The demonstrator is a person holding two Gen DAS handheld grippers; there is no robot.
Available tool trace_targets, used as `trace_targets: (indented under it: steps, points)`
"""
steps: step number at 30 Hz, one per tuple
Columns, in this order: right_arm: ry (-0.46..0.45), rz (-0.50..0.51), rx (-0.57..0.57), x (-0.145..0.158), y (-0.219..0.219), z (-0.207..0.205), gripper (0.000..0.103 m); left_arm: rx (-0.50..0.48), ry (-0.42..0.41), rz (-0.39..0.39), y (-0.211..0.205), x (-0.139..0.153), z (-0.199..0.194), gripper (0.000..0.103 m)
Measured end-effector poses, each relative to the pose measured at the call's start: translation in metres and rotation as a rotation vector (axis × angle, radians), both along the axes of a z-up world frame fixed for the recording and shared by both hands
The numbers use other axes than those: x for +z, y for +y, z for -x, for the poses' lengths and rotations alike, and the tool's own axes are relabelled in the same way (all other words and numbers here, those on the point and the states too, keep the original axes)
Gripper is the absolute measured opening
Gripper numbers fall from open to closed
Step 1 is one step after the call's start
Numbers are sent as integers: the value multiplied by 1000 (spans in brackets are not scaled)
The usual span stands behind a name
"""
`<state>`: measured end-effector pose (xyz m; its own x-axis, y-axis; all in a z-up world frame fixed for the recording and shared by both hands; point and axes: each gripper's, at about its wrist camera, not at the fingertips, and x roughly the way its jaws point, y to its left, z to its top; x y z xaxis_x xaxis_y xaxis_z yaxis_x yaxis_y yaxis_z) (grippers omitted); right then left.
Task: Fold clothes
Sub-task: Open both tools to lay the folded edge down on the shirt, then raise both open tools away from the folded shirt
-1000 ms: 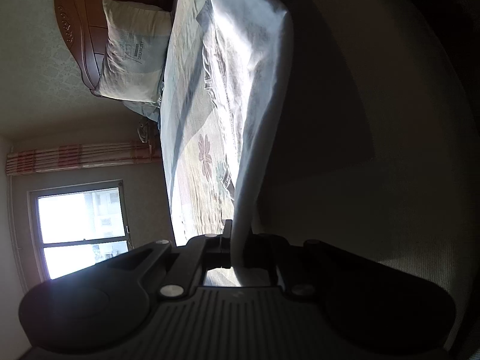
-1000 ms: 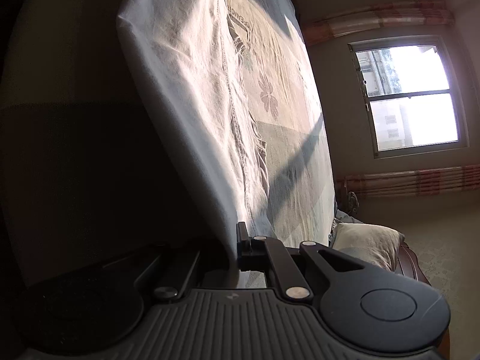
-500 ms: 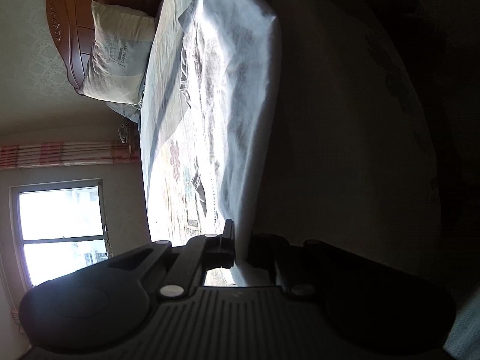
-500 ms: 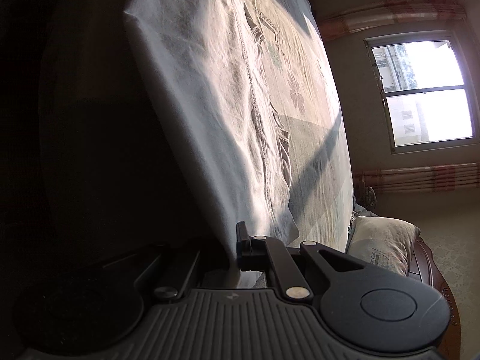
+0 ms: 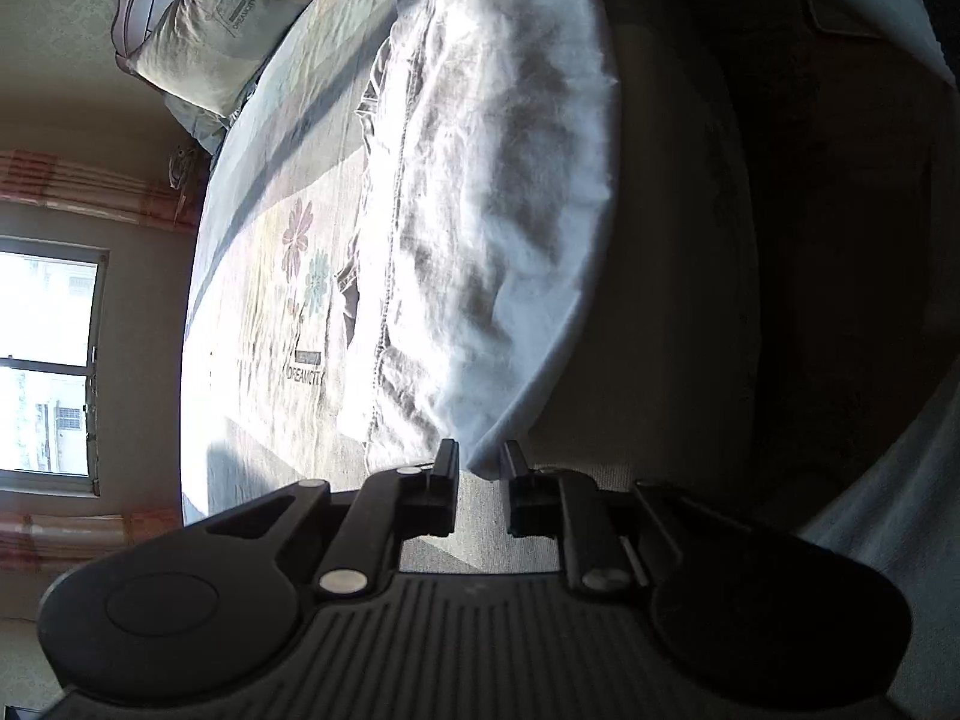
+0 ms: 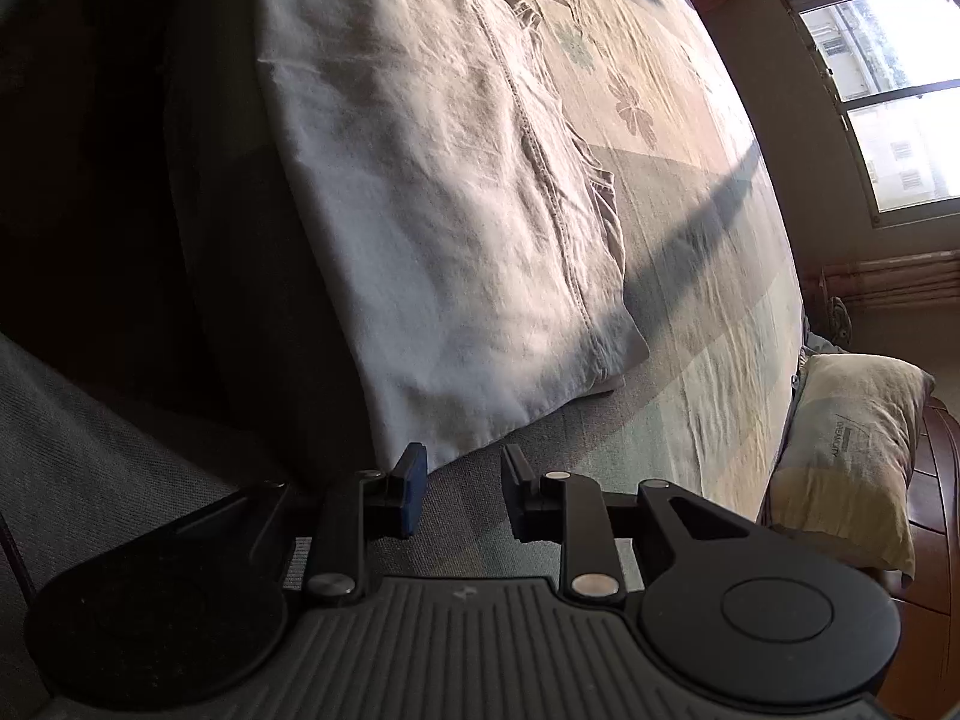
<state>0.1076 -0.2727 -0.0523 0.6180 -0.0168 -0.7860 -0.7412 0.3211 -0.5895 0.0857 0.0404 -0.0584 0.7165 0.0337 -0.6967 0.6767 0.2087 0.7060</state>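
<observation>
Left gripper (image 5: 480, 465): my jaws are opening. A corner of the white garment (image 5: 492, 192) sits in the gap, but the pads look clear of it, so no grip.

The garment lies folded on the bed (image 5: 270, 276), near the edge closest to me, over a pale patterned sheet. A stitched seam runs along its length and layered edges show on the far side, so I judge at least one fold is done and laid down. How many folds remain I can't tell; the piece is long, so probably another fold across, then smoothing.

Right gripper (image 6: 462, 471): jaws opening here too, wider than the left. Nothing between them; the garment's near corner lies just beyond the tips, bare sheet in the gap. Blue pad visible on one finger.

Text: the sheet print reads "DREAMCITY" beside the flower motif (image 5: 300, 252) in the left wrist view, with a small dark tag above it that I can't read. The same word is partly visible at the top of the right wrist view. The pillow (image 6: 852, 456) against the wooden headboard (image 6: 924, 540) carries the same mark.
</observation>
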Motion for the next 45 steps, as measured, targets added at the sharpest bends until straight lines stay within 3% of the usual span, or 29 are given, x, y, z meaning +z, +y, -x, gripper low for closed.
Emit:
trace_targets:
  steps: [1, 3, 4, 8, 11, 13, 15, 17, 21, 24, 26, 28, 31, 32, 35, 39, 43, 45]
  points:
    - [0, -62, -30, 7, -1, -5, 37, 40, 15, 64, -3, 6, -10, 18]
    - [-1, -188, -91, 19, -1, -14, 42, 121, 67, 201, -7, 10, -26, 38]
    - [17, -245, -123, 19, 1, -15, 44, 161, 102, 257, -9, 8, -36, 41]
    - [121, -435, -259, -1, 9, -17, 44, 336, 248, 436, -3, -15, -53, 43]
    - [205, -496, -355, -31, 4, -35, 44, 432, 319, 493, 18, -36, -43, 43]
    - [239, -563, -418, -45, -11, -39, 45, 476, 353, 552, 35, -32, -45, 45]
    - [290, -631, -485, -42, -27, -39, 45, 525, 352, 574, 46, -21, -49, 45]
    - [266, -676, -511, -33, -37, -41, 45, 525, 317, 619, 50, 0, -57, 46]
    - [209, -790, -566, -16, -45, -37, 53, 548, 278, 758, 43, 23, -86, 67]
    - [210, -822, -657, -29, -43, -39, 54, 580, 281, 861, 29, 22, -115, 68]
    - [225, -848, -706, -41, -45, -44, 58, 619, 285, 892, 27, 12, -125, 69]
    - [222, -884, -702, -44, -47, -41, 68, 680, 308, 907, 27, -8, -133, 74]
    - [196, -858, -709, -41, -46, -37, 74, 758, 346, 891, 29, -43, -145, 75]
    - [170, -840, -710, -39, -45, -34, 74, 741, 332, 893, 27, -42, -143, 81]
    - [102, -838, -695, -30, -42, -30, 76, 714, 300, 887, 22, -34, -141, 82]
    - [47, -924, -669, -26, -30, -36, 87, 696, 266, 892, 20, -22, -143, 83]
    - [51, -933, -728, -51, -13, -54, 87, 740, 284, 934, 27, -31, -153, 83]
    - [32, -933, -741, -65, -6, -55, 93, 780, 298, 937, 31, -42, -163, 84]
